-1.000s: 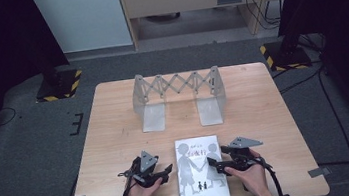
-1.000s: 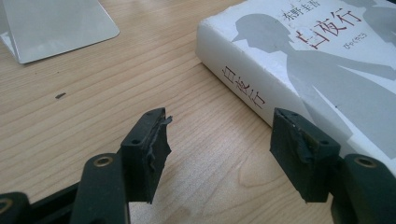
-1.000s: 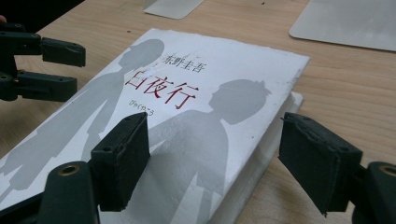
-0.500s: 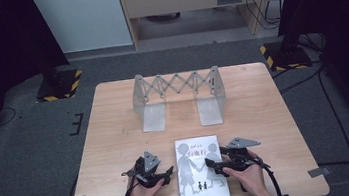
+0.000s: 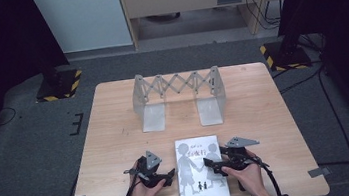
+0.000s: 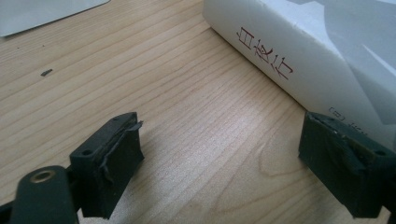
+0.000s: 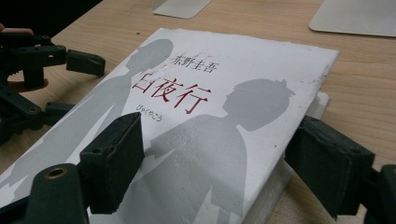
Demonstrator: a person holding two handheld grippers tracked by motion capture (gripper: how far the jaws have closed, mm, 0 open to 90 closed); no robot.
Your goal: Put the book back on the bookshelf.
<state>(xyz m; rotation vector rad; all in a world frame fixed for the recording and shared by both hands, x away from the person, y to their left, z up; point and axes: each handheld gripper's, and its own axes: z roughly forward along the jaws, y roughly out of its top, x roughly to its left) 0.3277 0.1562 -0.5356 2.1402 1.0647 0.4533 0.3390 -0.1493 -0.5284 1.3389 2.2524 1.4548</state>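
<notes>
Flat on table (image 5: 116,135): book (image 5: 201,173), long axis toward rack (image 5: 178,96); left gripper (image 5: 168,177) jaws just spread, right gripper (image 5: 210,166) spread.

Japanese lettering on a white book (image 5: 200,170) lying flat on a wooden table.

In the right gripper view, the book's front cover (image 7: 196,116) carries three lines of print above two grey silhouetted figures: small black characters reading 東野圭吾, beneath them the large red title 白夜行, and under that a line of very small red hiragana, apparently the title's reading, too small to read with certainty. In the left gripper view, the book's white spine (image 6: 299,70) repeats the red title 白夜行 running along its length; a small boxed mark lower on the spine is too tiny to make out. In the high view the cover print is blurred.
</notes>
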